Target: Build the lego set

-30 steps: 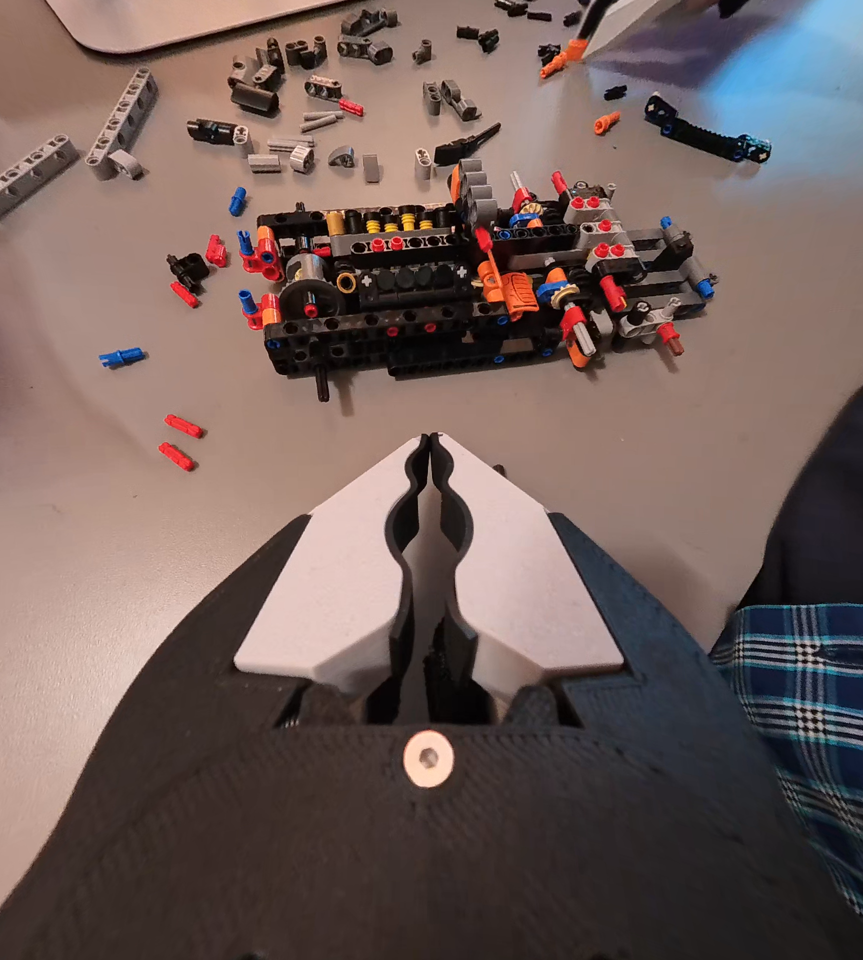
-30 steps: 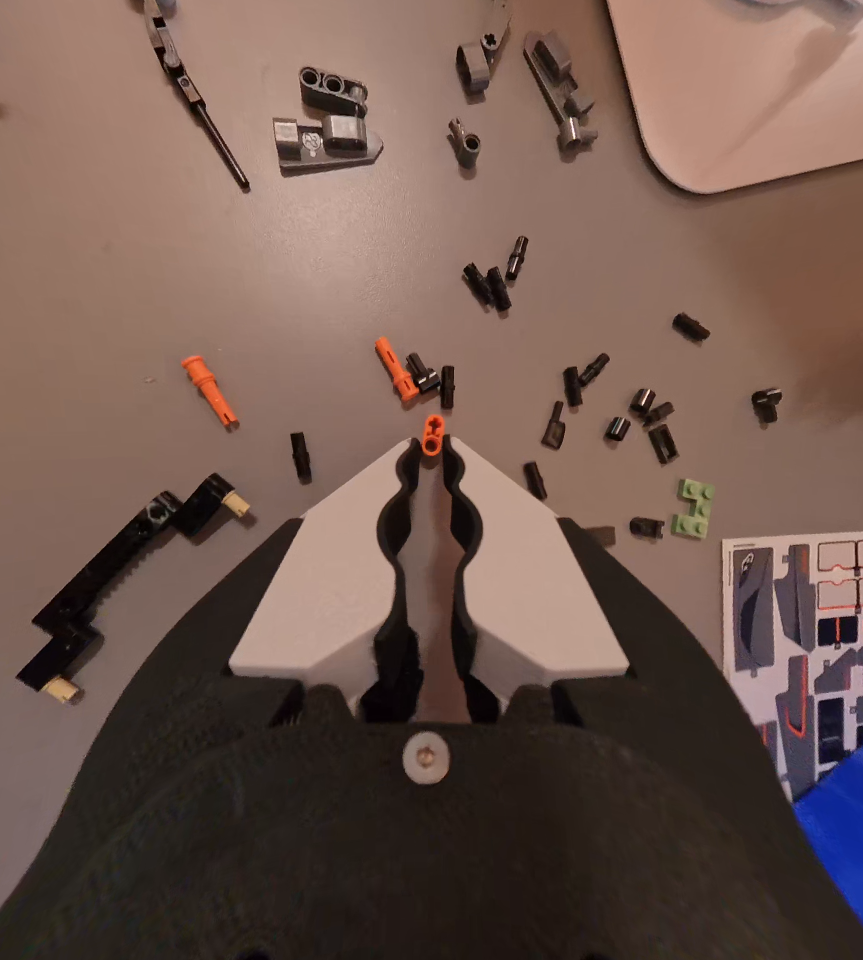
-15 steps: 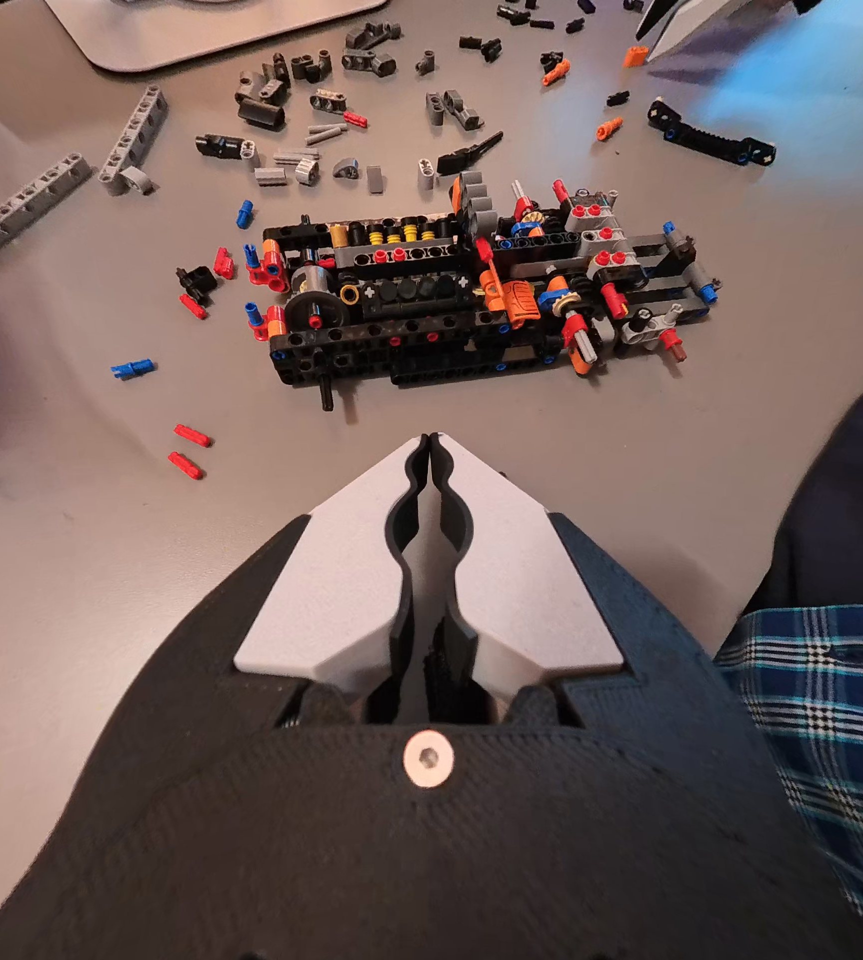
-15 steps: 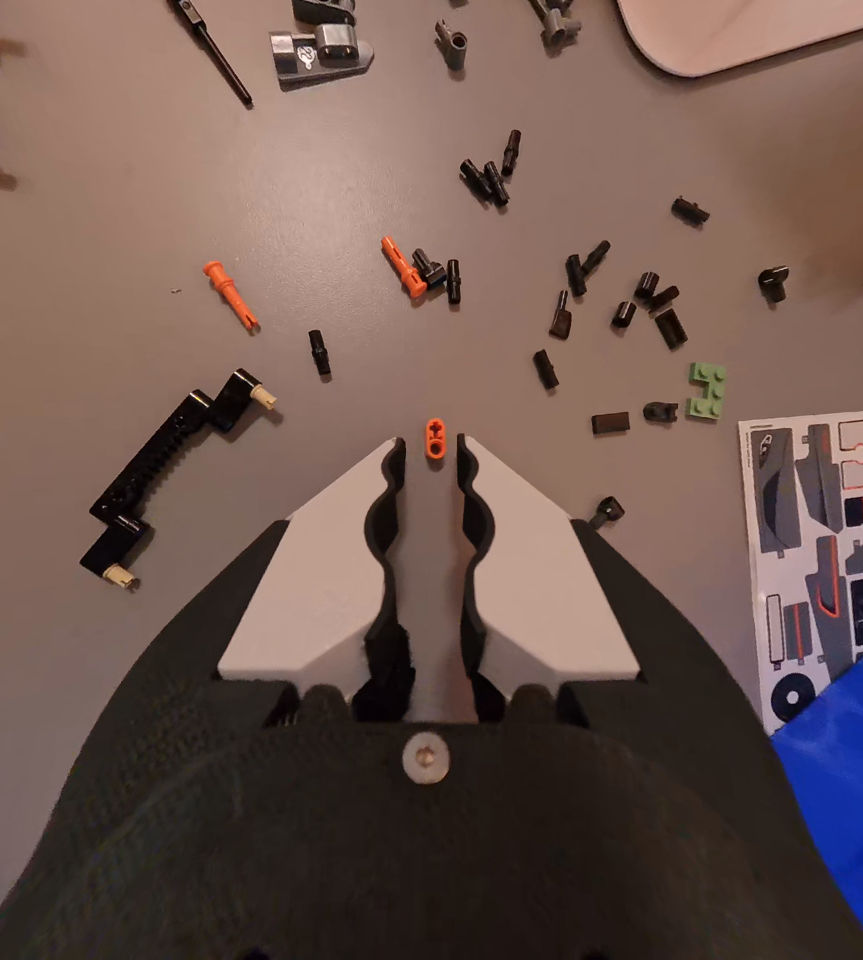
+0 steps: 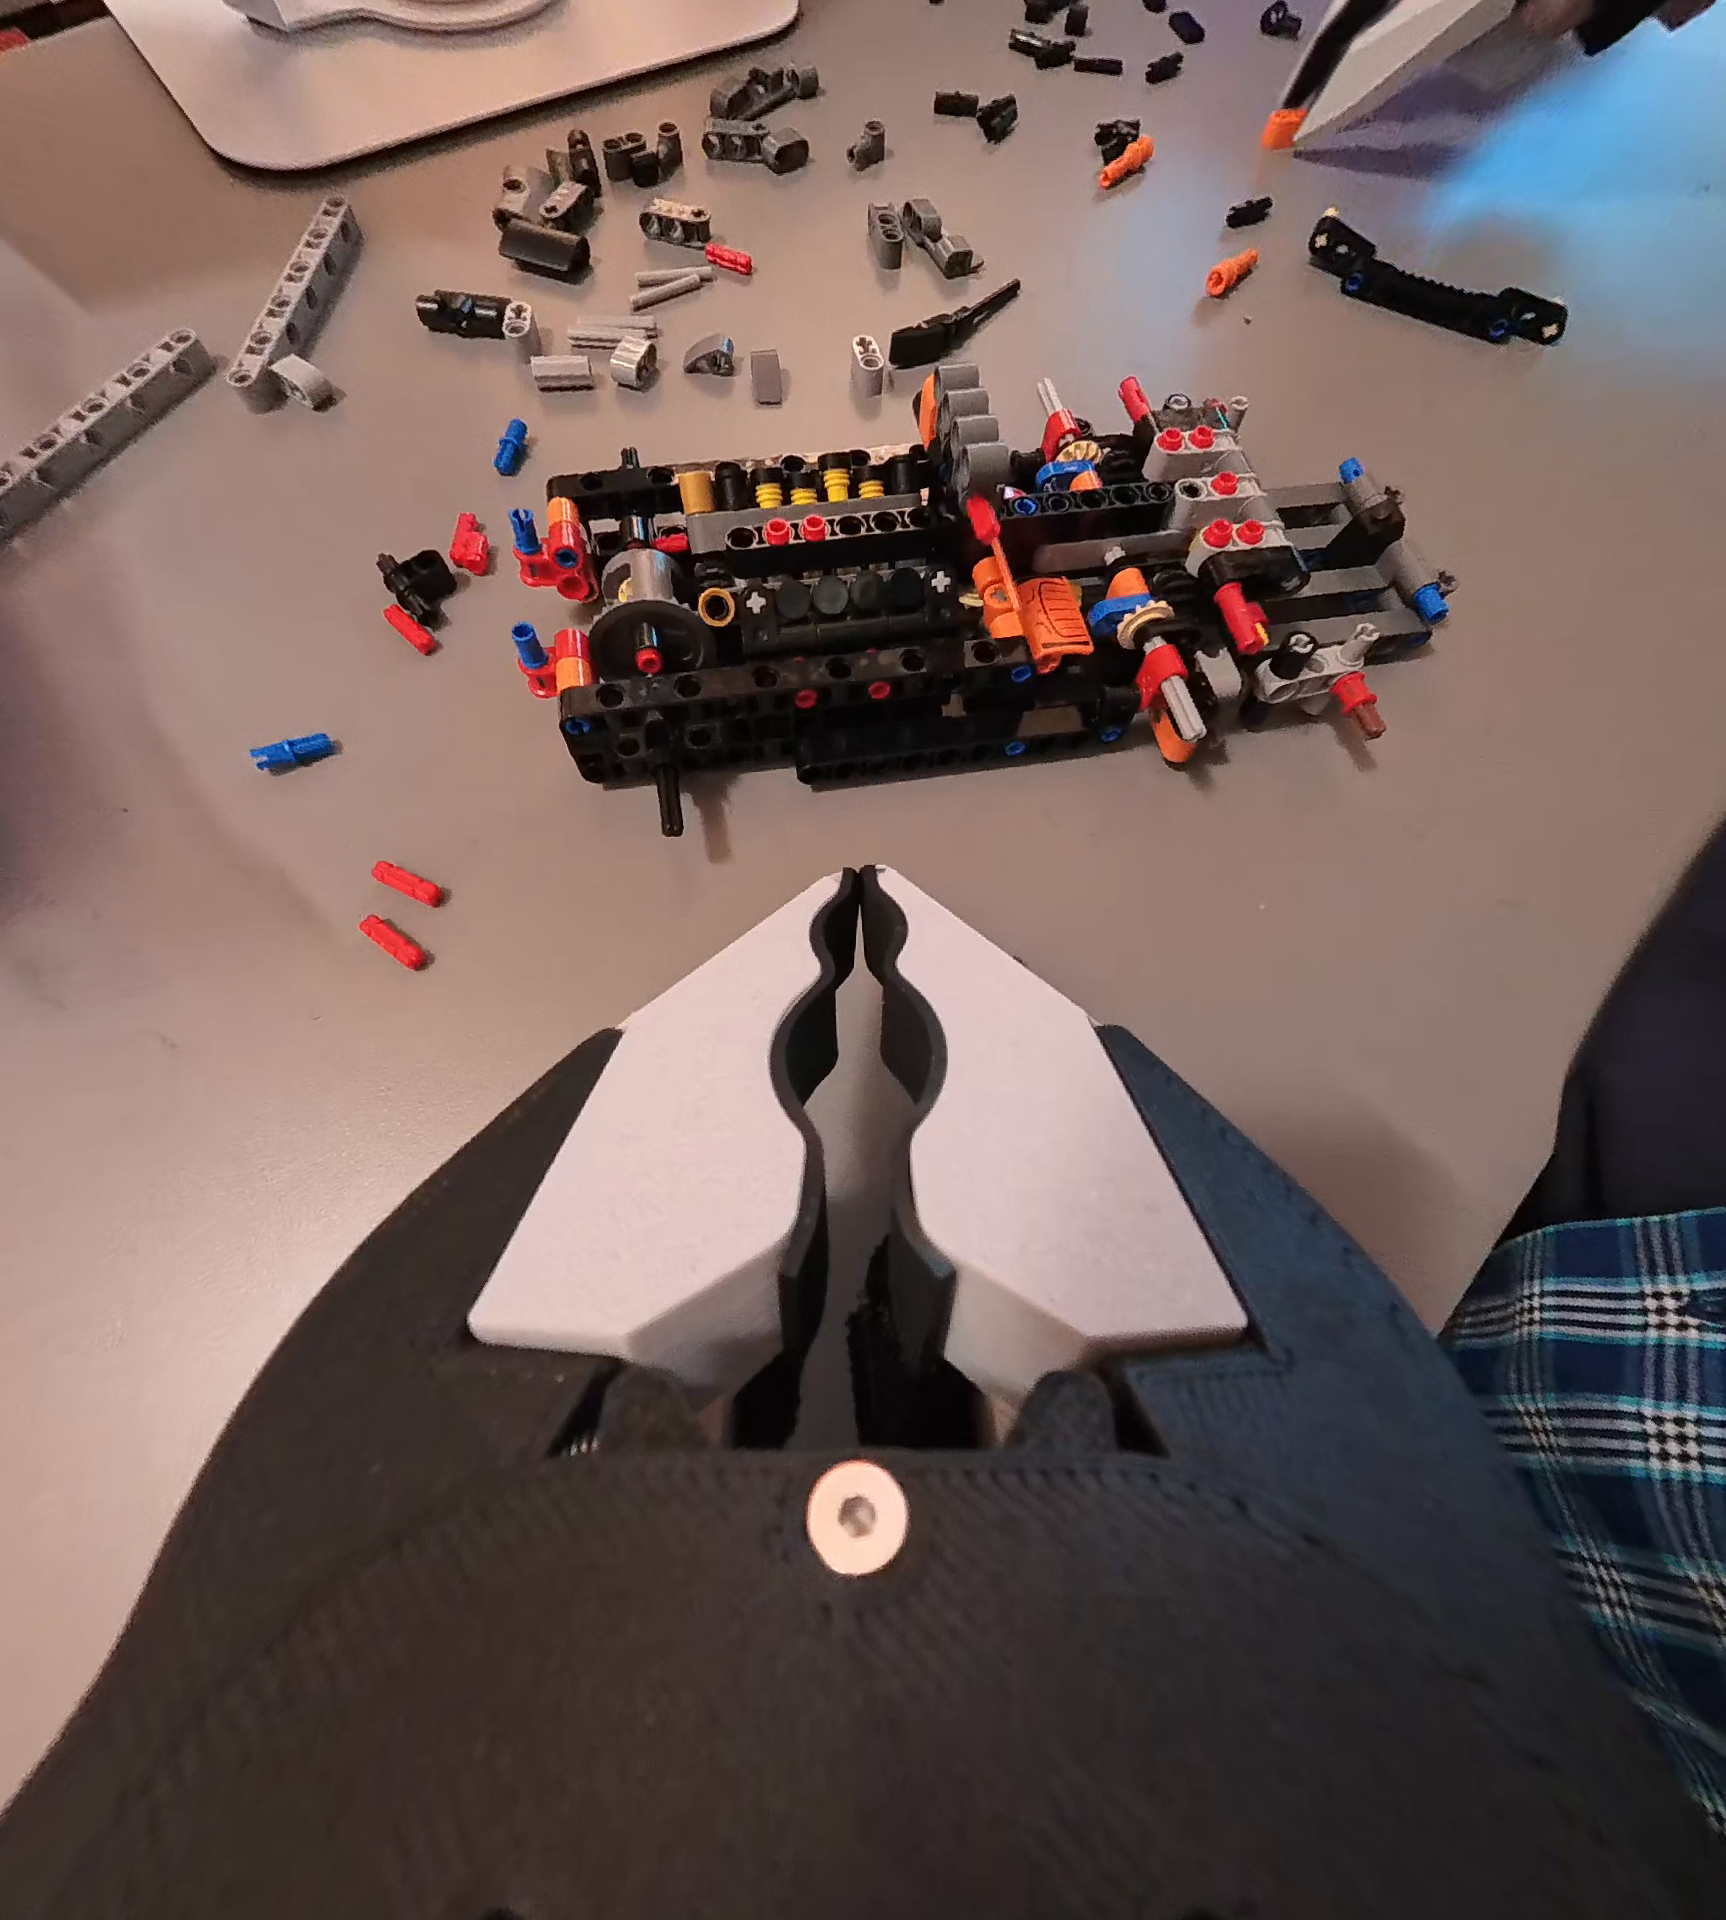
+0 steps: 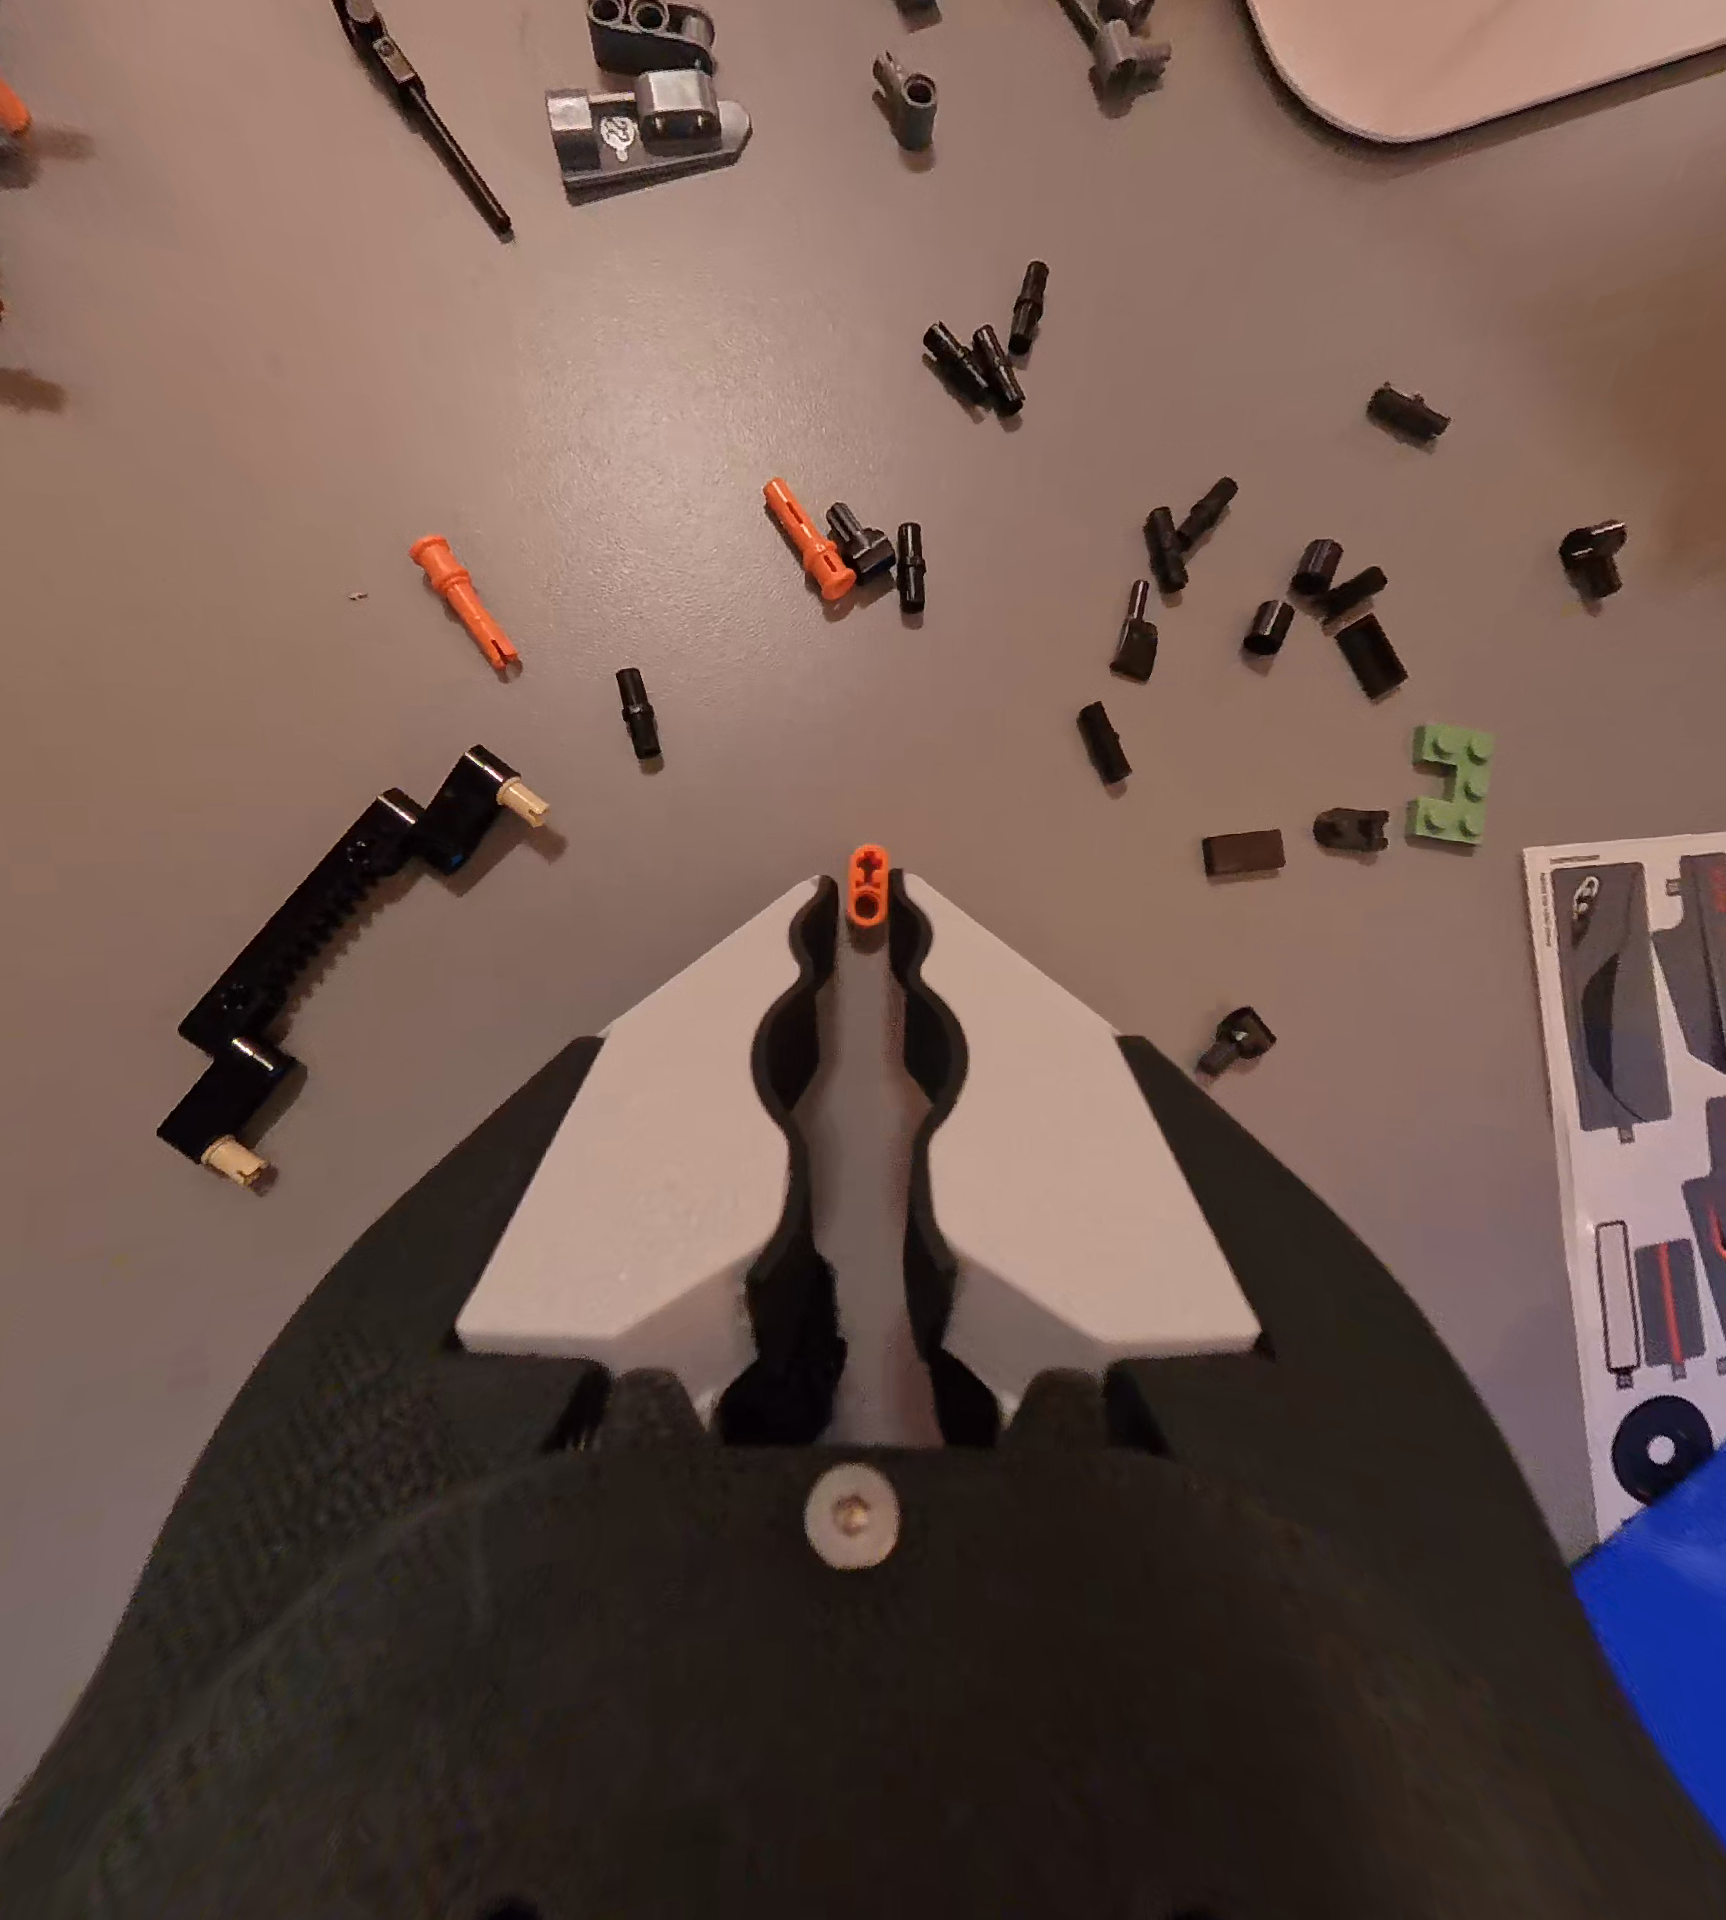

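Observation:
The partly built lego chassis point(image 5: 942, 603), black with red, orange, yellow and blue parts, lies on the grey table in the left wrist view. My left gripper point(image 5: 859, 875) is shut and empty, just short of the chassis's near side. My right gripper point(image 6: 864, 888) is closed on a small orange two-hole connector point(image 6: 869, 883) at its fingertips, low over the table. The right gripper point(image 5: 1378, 73) also shows at the top right of the left wrist view, with the orange connector point(image 5: 1280, 130) at its tip.
Loose pieces surround the right gripper: a black toothed rack point(image 6: 350, 935), orange pins point(image 6: 464, 597), several black pins point(image 6: 984, 364), a green plate point(image 6: 1451, 784), a sticker sheet point(image 6: 1690, 1143). Grey beams point(image 5: 69, 447) and red pins point(image 5: 402, 914) lie left of the chassis. A plaid sleeve point(image 5: 1669, 1455) is at right. There is about 35 cm between the tips of the two grippers. To the green plate point(image 6: 1451, 784): right tips about 12 cm, left tips about 45 cm.
The right gripper held the orange connector, opened around it half a second ago, and has closed on it again. The left gripper stays shut and has drawn back slightly from the chassis.

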Tool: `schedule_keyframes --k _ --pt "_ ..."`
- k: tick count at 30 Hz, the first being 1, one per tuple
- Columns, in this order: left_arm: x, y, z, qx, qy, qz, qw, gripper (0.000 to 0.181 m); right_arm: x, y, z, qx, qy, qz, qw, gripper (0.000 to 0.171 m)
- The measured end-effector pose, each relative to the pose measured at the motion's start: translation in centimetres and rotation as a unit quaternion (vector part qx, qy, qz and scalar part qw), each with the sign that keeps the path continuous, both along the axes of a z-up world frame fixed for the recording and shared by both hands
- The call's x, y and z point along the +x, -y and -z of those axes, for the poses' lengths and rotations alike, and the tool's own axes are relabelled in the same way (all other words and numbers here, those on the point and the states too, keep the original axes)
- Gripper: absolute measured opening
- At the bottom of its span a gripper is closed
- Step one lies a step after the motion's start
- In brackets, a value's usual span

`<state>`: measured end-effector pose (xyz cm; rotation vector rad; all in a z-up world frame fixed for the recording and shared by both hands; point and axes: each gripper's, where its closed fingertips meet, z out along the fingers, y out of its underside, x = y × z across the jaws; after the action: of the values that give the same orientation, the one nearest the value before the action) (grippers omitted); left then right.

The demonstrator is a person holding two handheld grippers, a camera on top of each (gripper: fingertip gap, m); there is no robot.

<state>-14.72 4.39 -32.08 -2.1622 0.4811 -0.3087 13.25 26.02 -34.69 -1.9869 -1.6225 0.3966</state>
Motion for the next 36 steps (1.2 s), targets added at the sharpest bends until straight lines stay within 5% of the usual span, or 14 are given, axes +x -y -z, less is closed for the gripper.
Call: schedule_keyframes --k 12,16,27,36 --pt "0.7 -0.2 0.1 -0.001 0.000 0.010 1.000 0.000 2.9 4.6 -0.1 -0.101 -0.016 -0.003 0.995 0.008" --pt "0.6 -0.2 -0.2 0.001 -0.006 0.008 1.000 0.000 3.5 3.4 0.0 -0.071 -0.009 0.031 0.997 0.019" --pt "0.8 -0.2 -0.1 0.002 -0.018 0.008 1.000 0.000 2.5 4.2 -0.8 0.029 0.013 -0.025 0.999 0.004" --pt "0.6 -0.2 0.0 0.001 -0.022 0.004 1.000 0.000 2.1 3.4 -0.3 0.002 0.008 -0.017 1.000 0.000"
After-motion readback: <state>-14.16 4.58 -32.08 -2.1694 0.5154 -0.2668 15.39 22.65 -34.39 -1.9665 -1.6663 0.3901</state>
